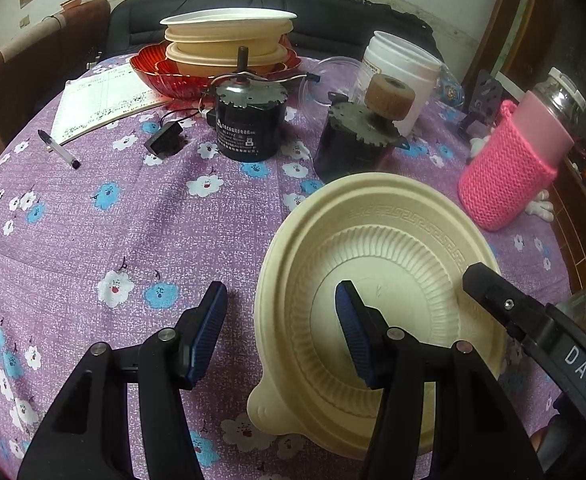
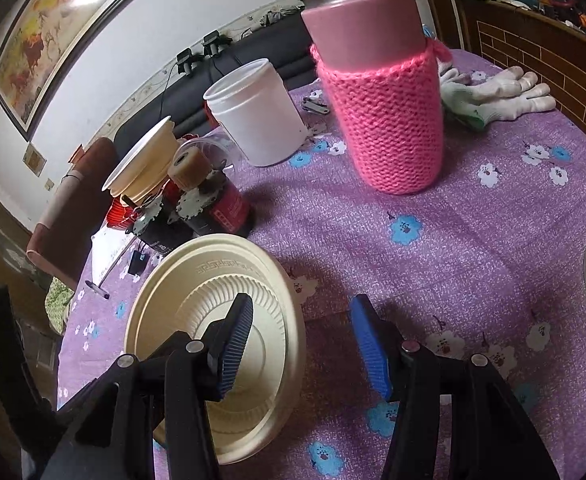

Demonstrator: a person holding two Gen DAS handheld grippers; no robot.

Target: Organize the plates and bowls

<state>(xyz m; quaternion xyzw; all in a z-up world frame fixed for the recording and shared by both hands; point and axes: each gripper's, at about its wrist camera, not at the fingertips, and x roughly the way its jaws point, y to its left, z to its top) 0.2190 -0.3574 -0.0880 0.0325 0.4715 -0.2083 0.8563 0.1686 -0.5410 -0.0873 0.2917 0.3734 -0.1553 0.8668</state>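
A cream ribbed bowl (image 1: 389, 248) sits upright on the purple flowered tablecloth, near me. My left gripper (image 1: 281, 292) is open and straddles its left rim, one blue pad inside the bowl and one outside, neither pressing. My right gripper (image 2: 301, 302) is open too and straddles the opposite rim of the same bowl (image 2: 197, 280). One of its black fingers (image 1: 493, 292) shows over the far right rim in the left wrist view. At the back, a white plate tops stacked cream bowls (image 1: 229, 40) inside a red scalloped bowl (image 1: 153, 76).
Two black motors (image 1: 249, 120) (image 1: 357, 140) stand just behind the bowl, with a white jar (image 1: 401, 68) farther back. A pink knit-covered flask (image 2: 385, 120) stands to the right, white gloves (image 2: 501, 96) beyond it. A notebook (image 1: 101, 100) and pen (image 1: 59, 150) lie far left.
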